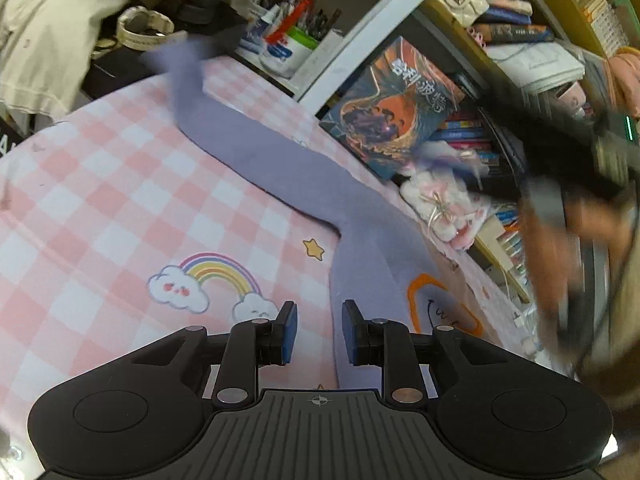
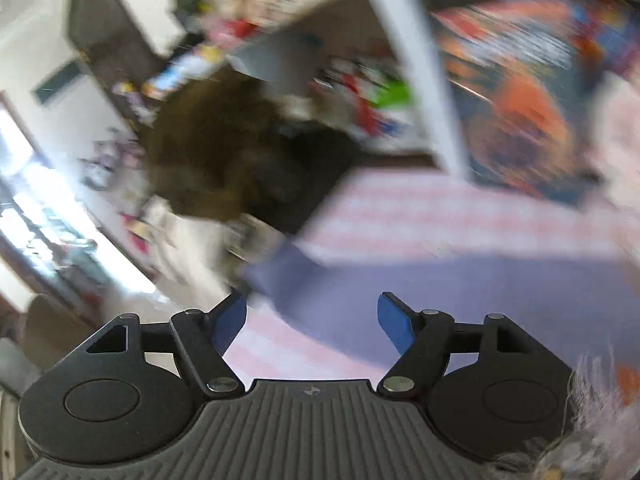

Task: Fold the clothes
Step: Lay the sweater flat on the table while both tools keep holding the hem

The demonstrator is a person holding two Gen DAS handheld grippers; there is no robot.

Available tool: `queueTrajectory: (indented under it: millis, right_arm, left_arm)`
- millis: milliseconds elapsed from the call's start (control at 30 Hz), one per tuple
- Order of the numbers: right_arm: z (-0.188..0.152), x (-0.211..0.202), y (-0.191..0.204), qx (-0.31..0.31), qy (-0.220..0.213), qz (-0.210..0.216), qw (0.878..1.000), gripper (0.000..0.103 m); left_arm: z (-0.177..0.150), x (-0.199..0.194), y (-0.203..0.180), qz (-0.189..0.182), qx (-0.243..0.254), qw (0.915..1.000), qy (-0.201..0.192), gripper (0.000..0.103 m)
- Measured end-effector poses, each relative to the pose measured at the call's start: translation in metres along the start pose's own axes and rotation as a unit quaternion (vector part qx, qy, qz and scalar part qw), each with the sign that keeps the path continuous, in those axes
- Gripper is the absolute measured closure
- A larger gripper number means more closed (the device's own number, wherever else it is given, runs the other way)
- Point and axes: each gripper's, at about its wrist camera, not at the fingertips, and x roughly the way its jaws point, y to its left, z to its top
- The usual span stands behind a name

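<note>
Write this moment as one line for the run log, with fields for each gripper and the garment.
left gripper: open, empty | right gripper: open, empty | purple garment: lying on checked cloth, sleeve stretched out

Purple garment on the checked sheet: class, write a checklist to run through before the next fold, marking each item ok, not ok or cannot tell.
1. Purple garment lies on the checked sheet: ok.
2. Garment flat, free of bunching: not ok, its far end is lifted and twisted.
3. Left gripper free of cloth: ok, jaws apart with nothing between them.
4. Right gripper free of cloth: ok, jaws wide and empty.
5. Right wrist view sharp enough to aim: not ok, blurred.
6. Whole garment outline visible: cannot tell.
</note>
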Motion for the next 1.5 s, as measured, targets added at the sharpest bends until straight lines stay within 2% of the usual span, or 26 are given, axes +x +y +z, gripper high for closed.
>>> queueTrajectory:
  millis: [100,167,267,300,333,433,533,633,833,933,1000,1033,1100,1167,1233,1300,1333,1367,1400,1433,1500]
  right_arm:
    - [-0.042,-0.032,-0.05,0.024,0.027,-0.083,0.996,0.034]
    - [-0.072,-0.062,-0.079,0.047,0.024,-0.151,0.987,0.034]
    - [-0.115,-0.11,-0.114,0.088,0.007,-0.244,0.966,0.035]
    - [-0.129,-0.126,-0.123,0.102,-0.001,-0.275,0.956,0.036]
    - [-0.141,-0.138,-0.129,0.11,-0.008,-0.3,0.947,0.036]
    - [-0.172,-0.168,-0.145,0.154,-0.029,-0.355,0.921,0.039]
    - [-0.191,-0.201,-0.162,0.239,-0.082,-0.361,0.898,0.039]
    - [-0.206,-0.229,-0.18,0.324,-0.137,-0.353,0.867,0.038]
    - [-0.217,-0.249,-0.225,0.434,-0.164,-0.297,0.834,0.04]
    - [-0.219,-0.254,-0.245,0.482,-0.179,-0.26,0.818,0.047]
    - [-0.209,-0.253,-0.261,0.491,-0.177,-0.252,0.815,0.066]
    - [-0.205,-0.253,-0.268,0.494,-0.174,-0.249,0.815,0.071]
    - [-0.195,-0.25,-0.287,0.486,-0.165,-0.242,0.823,0.087]
    - [-0.178,-0.247,-0.308,0.464,-0.159,-0.245,0.836,0.089]
    - [-0.154,-0.243,-0.325,0.42,-0.158,-0.275,0.85,0.089]
    - [-0.13,-0.238,-0.335,0.356,-0.155,-0.325,0.862,0.089]
    - [-0.12,-0.235,-0.338,0.324,-0.15,-0.35,0.866,0.086]
    - [-0.115,-0.232,-0.34,0.308,-0.135,-0.361,0.87,0.076]
    - [-0.113,-0.231,-0.342,0.306,-0.121,-0.349,0.877,0.06]
    - [-0.115,-0.232,-0.341,0.307,-0.117,-0.33,0.885,0.054]
    - [-0.125,-0.236,-0.332,0.3,-0.114,-0.285,0.903,0.053]
  left_arm:
    - [0.005,0.02,-0.01,-0.01,0.012,0.9996,0.023,0.079]
    - [0.006,0.036,-0.019,-0.018,0.03,0.9984,0.044,0.079]
    - [0.005,0.063,-0.033,-0.026,0.062,0.9946,0.079,0.077]
    - [0.004,0.072,-0.038,-0.025,0.071,0.9933,0.088,0.071]
    - [0.003,0.079,-0.041,-0.021,0.078,0.9922,0.094,0.065]
    - [0.004,0.089,-0.047,-0.005,0.085,0.9921,0.093,0.063]
    - [0.007,0.092,-0.044,0.0,0.074,0.9929,0.093,0.064]
    - [0.006,0.093,-0.045,0.006,0.068,0.9934,0.092,0.064]
    - [-0.003,0.087,-0.052,0.026,0.055,0.9948,0.081,0.064]
    - [-0.016,0.081,-0.058,0.044,0.045,0.9952,0.075,0.064]
    - [-0.023,0.078,-0.064,0.058,0.047,0.9947,0.071,0.064]
    - [-0.027,0.077,-0.068,0.065,0.049,0.9942,0.07,0.064]
    - [-0.033,0.075,-0.074,0.081,0.054,0.9932,0.064,0.063]
    - [-0.04,0.074,-0.079,0.096,0.06,0.9918,0.058,0.063]
    - [-0.045,0.073,-0.085,0.111,0.073,0.9897,0.052,0.063]
    - [-0.051,0.072,-0.091,0.126,0.083,0.9874,0.046,0.062]
    - [-0.053,0.072,-0.093,0.134,0.081,0.9867,0.045,0.062]
    - [-0.054,0.071,-0.095,0.14,0.077,0.9862,0.043,0.062]
    - [-0.057,0.071,-0.096,0.146,0.073,0.9857,0.042,0.062]
    - [-0.06,0.07,-0.098,0.15,0.071,0.9854,0.04,0.062]
    - [-0.067,0.069,-0.103,0.154,0.071,0.9847,0.039,0.062]
